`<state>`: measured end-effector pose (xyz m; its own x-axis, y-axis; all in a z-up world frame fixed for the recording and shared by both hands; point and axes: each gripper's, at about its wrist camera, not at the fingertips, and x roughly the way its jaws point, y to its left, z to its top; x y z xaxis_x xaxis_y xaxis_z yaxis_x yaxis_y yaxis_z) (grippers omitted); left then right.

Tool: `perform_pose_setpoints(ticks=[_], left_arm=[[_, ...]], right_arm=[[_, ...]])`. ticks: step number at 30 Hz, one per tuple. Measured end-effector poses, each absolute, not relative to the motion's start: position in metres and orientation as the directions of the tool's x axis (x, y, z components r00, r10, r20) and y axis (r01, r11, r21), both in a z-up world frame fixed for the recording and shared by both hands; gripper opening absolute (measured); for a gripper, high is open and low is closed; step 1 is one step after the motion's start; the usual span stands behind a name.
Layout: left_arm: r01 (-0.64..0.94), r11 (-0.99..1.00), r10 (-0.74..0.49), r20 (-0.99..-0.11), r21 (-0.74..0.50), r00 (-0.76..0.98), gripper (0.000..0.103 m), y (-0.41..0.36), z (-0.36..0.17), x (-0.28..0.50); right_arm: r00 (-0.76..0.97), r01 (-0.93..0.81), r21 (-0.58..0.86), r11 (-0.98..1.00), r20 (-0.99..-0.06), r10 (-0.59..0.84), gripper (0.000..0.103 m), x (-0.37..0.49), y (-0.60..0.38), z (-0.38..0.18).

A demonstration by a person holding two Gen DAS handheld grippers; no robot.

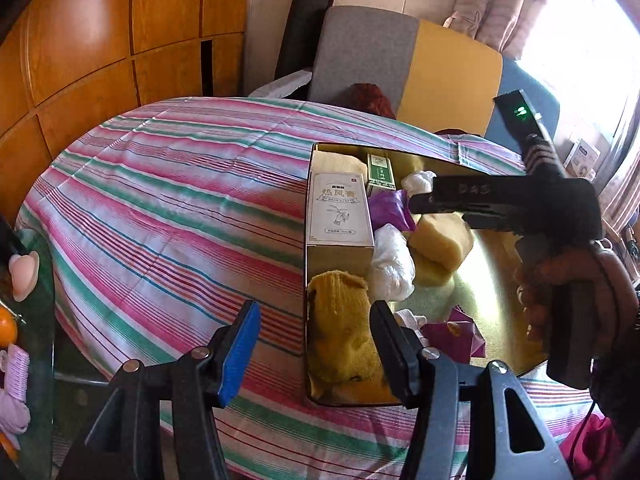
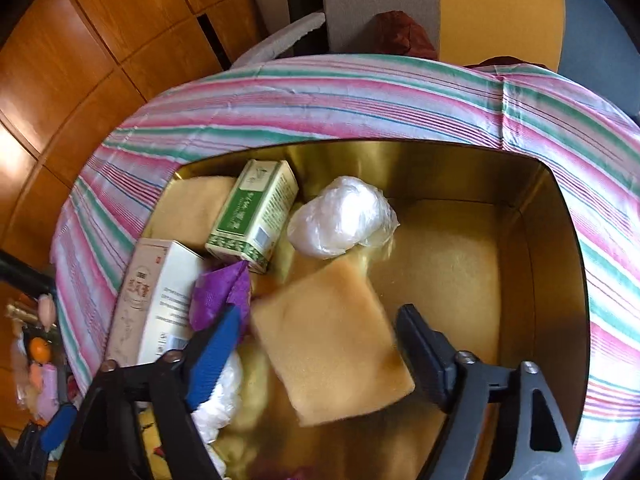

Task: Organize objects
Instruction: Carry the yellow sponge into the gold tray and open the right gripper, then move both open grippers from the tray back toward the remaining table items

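A gold tin (image 2: 532,248) stands on the striped cloth (image 1: 160,200). It holds a tan sponge (image 2: 328,344), a green carton (image 2: 252,216), a pale tall carton (image 2: 156,304), a balled white plastic bag (image 2: 344,216), a purple wrapper (image 2: 220,292) and a mustard knitted sock (image 1: 340,336). My right gripper (image 2: 320,314) is open over the tin. The sponge lies loose and blurred between its fingers, with a gap to each pad. My left gripper (image 1: 316,308) is open too, its fingers on either side of the tin's near left wall (image 1: 307,320), clear of it.
A chair (image 1: 400,60) with a grey and yellow back stands behind the table. Wooden cabinet doors (image 1: 100,40) fill the left. A glass side surface (image 1: 36,280) at the left edge carries an orange fruit and pink items. A hand (image 1: 560,280) holds the right gripper.
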<state>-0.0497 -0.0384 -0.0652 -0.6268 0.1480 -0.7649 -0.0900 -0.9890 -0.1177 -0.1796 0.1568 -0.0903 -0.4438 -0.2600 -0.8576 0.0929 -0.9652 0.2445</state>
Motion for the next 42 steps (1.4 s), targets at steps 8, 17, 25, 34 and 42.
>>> perform_pose_setpoints(ticks=[8,17,25,34,42], left_arm=[[-0.115,-0.987,0.161,-0.748,-0.113,-0.644,0.057,-0.03,-0.055,-0.044],[-0.173,-0.978,0.203,-0.74,-0.118,-0.642,0.057,-0.009,-0.046,-0.036],[-0.262,-0.961,0.241,-0.731,-0.089,-0.638,0.057,0.026,-0.036,-0.031],[-0.388,-0.92,0.304,-0.736,-0.06,-0.606,0.057,0.087,-0.021,-0.03],[-0.574,-0.817,0.413,-0.758,-0.063,-0.505,0.057,0.178,-0.015,-0.021]], right_arm=[[-0.513,0.102,0.272,-0.957,-0.809,-0.285,0.088,-0.153,0.183,-0.059],[-0.592,0.008,0.242,-0.97,-0.781,-0.2,0.091,-0.101,0.274,-0.029],[-0.616,-0.216,0.195,-0.957,-0.788,-0.021,0.092,-0.049,0.402,-0.02],[-0.608,-0.543,0.214,-0.812,-0.767,0.205,0.093,0.01,0.539,-0.038],[-0.636,-0.68,0.427,-0.596,-0.748,0.191,0.093,0.044,0.593,-0.053]])
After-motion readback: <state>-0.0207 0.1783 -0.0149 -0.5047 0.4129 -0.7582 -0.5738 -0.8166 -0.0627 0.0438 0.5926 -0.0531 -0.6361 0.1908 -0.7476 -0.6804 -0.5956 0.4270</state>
